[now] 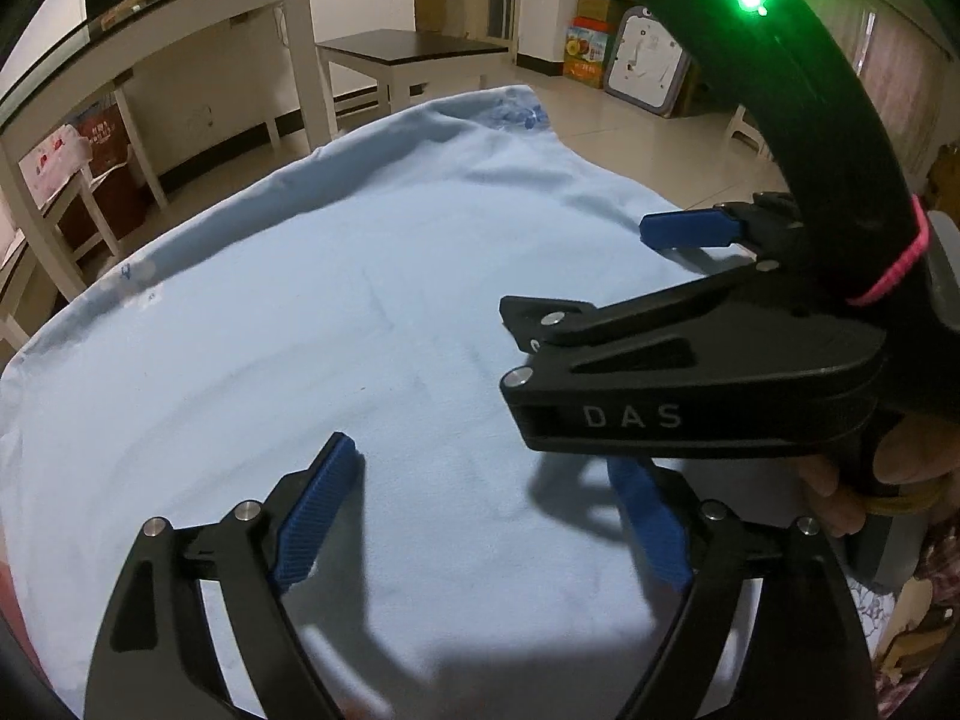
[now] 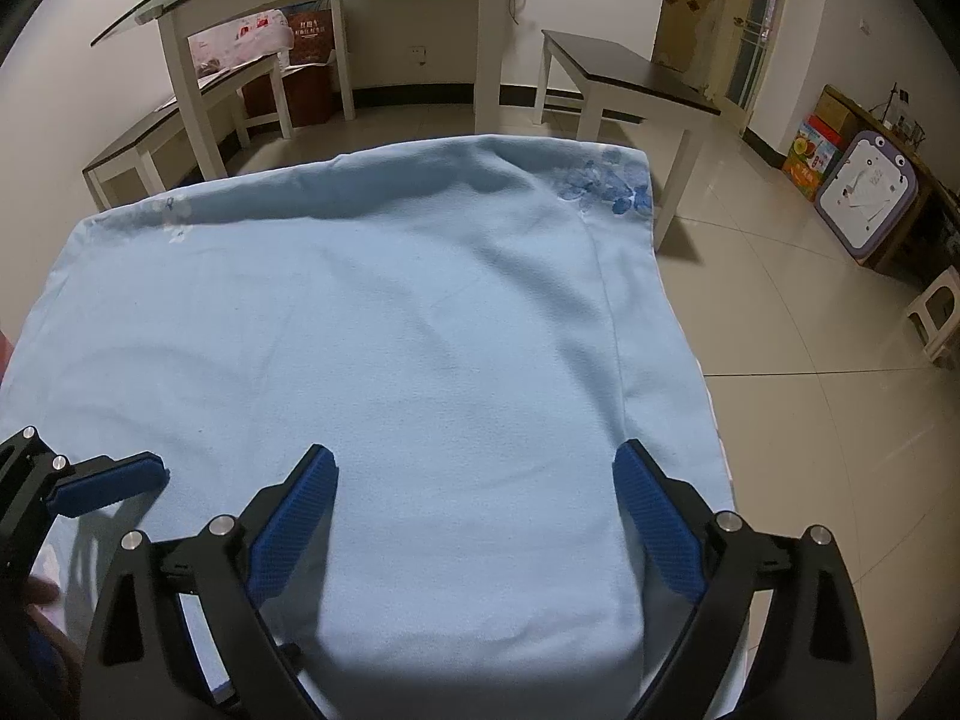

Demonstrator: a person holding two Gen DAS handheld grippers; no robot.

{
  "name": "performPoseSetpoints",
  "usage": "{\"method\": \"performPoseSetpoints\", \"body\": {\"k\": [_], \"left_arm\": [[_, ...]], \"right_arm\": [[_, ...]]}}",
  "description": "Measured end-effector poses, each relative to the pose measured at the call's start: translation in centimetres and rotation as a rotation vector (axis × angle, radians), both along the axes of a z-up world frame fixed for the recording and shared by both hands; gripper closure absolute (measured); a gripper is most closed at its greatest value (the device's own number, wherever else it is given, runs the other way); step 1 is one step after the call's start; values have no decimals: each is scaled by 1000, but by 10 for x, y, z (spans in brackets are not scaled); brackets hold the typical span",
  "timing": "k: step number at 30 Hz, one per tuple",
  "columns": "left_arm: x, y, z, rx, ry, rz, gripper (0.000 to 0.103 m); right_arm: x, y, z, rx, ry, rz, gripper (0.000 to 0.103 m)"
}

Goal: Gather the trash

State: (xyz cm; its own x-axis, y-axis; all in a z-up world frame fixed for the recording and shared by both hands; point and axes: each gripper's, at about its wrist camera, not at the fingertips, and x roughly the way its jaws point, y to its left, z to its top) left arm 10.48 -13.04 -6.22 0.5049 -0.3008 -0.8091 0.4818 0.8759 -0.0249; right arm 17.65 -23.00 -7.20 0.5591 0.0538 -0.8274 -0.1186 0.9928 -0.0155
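Note:
No trash shows in either view. A light blue cloth (image 1: 336,300) (image 2: 432,312) covers the table and lies bare. My left gripper (image 1: 480,456) hovers over its near part, open, with nothing between the blue pads. My right gripper (image 2: 474,456) is also open over the cloth's near right corner, and nothing sits between its pads either. In the left wrist view the right gripper's black body crosses in from the right, with one blue finger (image 1: 690,228) showing; the other is hidden. One left finger (image 2: 114,483) pokes in at the right wrist view's left edge.
A glass-topped white table (image 2: 198,90) and dark-topped benches (image 2: 630,75) stand beyond the cloth on a tiled floor (image 2: 810,420). Boxes (image 2: 810,147), a purple drawing board (image 2: 864,192) and a white stool (image 2: 936,312) line the right wall. A hand (image 1: 840,480) grips the right tool.

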Motion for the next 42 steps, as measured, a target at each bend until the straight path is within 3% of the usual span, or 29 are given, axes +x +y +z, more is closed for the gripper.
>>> {"method": "performPoseSetpoints", "body": {"k": [42], "left_arm": [[2,1,-1,0,-1,0,16]], "right_arm": [[-1,0,0,1,1,1,9]]}}
